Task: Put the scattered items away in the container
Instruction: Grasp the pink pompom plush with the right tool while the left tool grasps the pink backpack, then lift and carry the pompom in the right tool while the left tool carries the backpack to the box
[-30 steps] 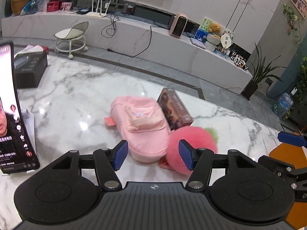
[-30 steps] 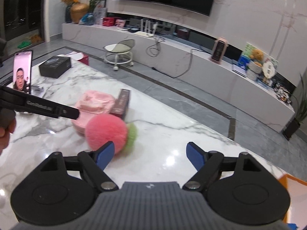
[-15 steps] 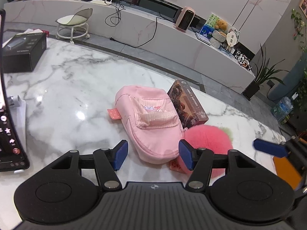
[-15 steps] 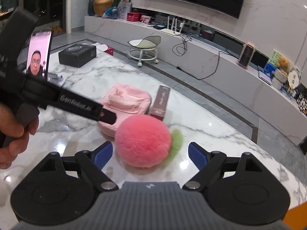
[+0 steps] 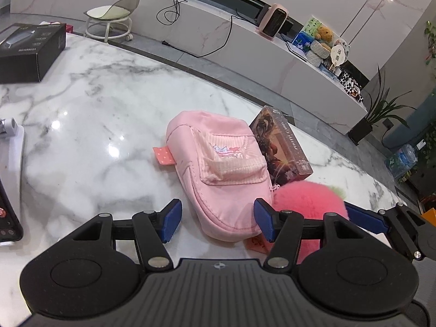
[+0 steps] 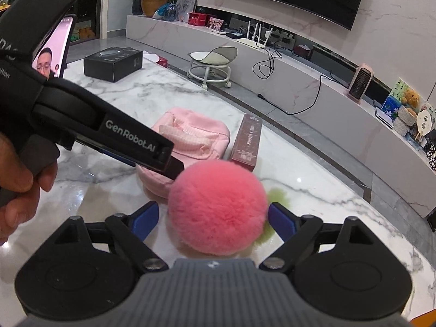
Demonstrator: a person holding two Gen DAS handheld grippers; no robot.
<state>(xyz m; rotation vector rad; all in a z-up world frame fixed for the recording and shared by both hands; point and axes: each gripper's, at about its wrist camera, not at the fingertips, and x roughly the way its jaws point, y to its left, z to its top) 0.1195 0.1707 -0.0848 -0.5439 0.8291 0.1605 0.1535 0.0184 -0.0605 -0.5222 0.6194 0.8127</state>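
A pink pouch [image 5: 220, 174] lies on the marble table, with a brown card box [image 5: 283, 143] beside it on the right. A fluffy pink peach plush [image 6: 216, 208] with a green leaf sits in front of the box. My left gripper [image 5: 218, 219] is open, its fingers straddling the near end of the pouch. My right gripper [image 6: 214, 218] is open around the plush, fingers apart on both sides of it. The pouch [image 6: 190, 139] and box [image 6: 246, 143] also show in the right wrist view, behind the plush. A small red card [image 5: 257, 245] lies under the pouch's near edge.
A black box [image 5: 30, 50] sits at the table's far left. A phone on a stand [image 6: 55, 49] is at the left. An orange object [image 5: 429, 214] shows at the right edge. The left gripper's body [image 6: 109, 125] crosses the right wrist view. The table edge runs behind the items.
Both grippers have moved forward and down toward the items. The plush now sits between the right fingers, and the pouch's near end between the left fingers.
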